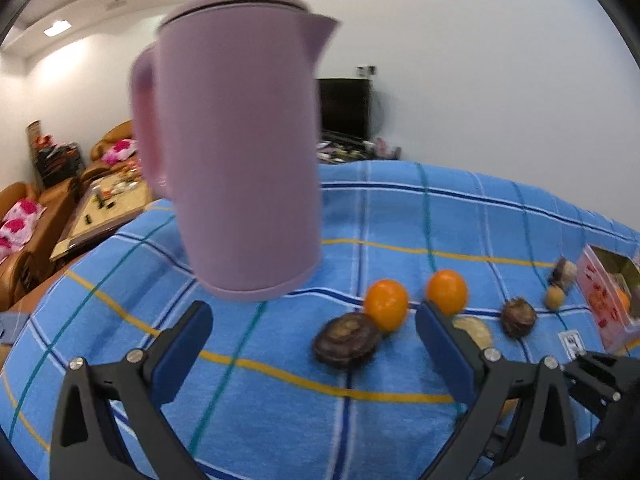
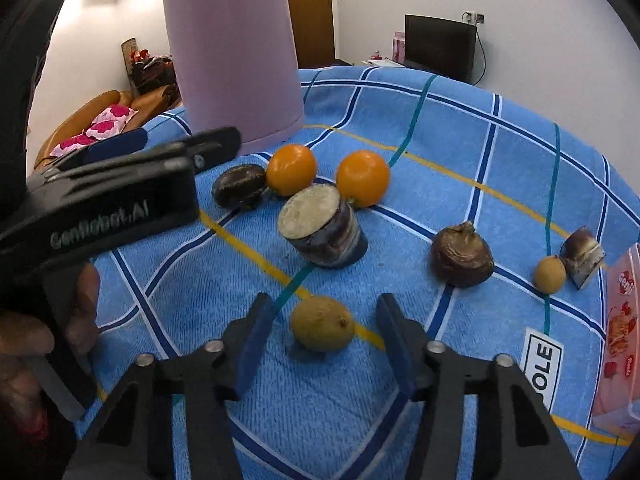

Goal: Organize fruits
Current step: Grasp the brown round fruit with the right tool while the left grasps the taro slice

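The right gripper stands wide open around a small tan round fruit on the blue checked cloth, touching nothing. At 12 o'clock, 2 glossy orange fruits flank a dark cut fruit. The left gripper gapes empty below a lilac plastic jug.

jug: plain lilac
cloth: blue, plaid lines navy, white, yellow, teal
two oranges: bright orange
box: pink, red print
gripper pads: blue
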`<state>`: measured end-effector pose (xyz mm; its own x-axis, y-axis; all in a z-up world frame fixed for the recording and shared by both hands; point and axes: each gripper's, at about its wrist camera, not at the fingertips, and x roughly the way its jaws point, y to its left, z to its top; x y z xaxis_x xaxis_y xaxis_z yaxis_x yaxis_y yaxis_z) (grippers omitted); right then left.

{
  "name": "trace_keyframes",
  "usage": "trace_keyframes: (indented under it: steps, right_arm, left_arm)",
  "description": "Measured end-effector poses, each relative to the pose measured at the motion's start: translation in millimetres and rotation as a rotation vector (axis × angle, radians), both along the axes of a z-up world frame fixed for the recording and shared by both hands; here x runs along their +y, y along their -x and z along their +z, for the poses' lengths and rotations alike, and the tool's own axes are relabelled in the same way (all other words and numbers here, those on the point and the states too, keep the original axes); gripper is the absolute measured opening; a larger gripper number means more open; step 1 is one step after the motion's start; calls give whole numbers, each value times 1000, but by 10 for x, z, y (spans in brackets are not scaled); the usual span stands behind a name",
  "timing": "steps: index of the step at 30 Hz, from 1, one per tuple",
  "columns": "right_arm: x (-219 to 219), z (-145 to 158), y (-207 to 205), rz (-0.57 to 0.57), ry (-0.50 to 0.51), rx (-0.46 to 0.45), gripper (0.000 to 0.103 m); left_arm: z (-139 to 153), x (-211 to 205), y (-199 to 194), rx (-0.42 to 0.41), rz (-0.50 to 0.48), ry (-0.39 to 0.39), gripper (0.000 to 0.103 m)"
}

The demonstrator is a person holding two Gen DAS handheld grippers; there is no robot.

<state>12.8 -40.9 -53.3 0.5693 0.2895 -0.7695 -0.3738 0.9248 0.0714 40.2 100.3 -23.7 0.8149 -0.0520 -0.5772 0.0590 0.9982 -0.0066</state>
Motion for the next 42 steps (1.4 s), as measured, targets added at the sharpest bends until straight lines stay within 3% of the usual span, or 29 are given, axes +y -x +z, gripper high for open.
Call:
trace_keyframes:
  steps: [5, 10, 15, 20, 26, 34, 37, 42]
  right_arm:
    - [11, 3, 53, 2, 35, -13, 32]
    - [-192, 85, 160, -60, 17, -47, 32]
    - [-525, 237, 300, -165, -3, -157, 32]
    - [-745, 301, 358, -214, -6, -203, 32]
    - [-861, 293, 298, -236, -41, -190, 32]
    - [-907, 260, 262, -252, -67, -173, 32]
    - [-927, 282, 286, -261, -74, -191, 32]
    - [-966, 376, 369, -293, -43, -287, 32]
  left_arm:
    - [17, -129, 37, -11, -50, -8, 103]
    - [44, -208, 96, -18, -127, 28, 103]
    - [39, -411, 127, 0, -222, 43, 103]
    - [-52, -662, -17, 106, -258, 18, 101]
    - [-302, -934, -173, 252, -261, -99, 74]
    - [-332, -939, -194, 276, -271, -66, 42]
    - [-309, -957, -152, 262, -268, -80, 41]
    - [-164, -1001, 0, 139, -232, -127, 41]
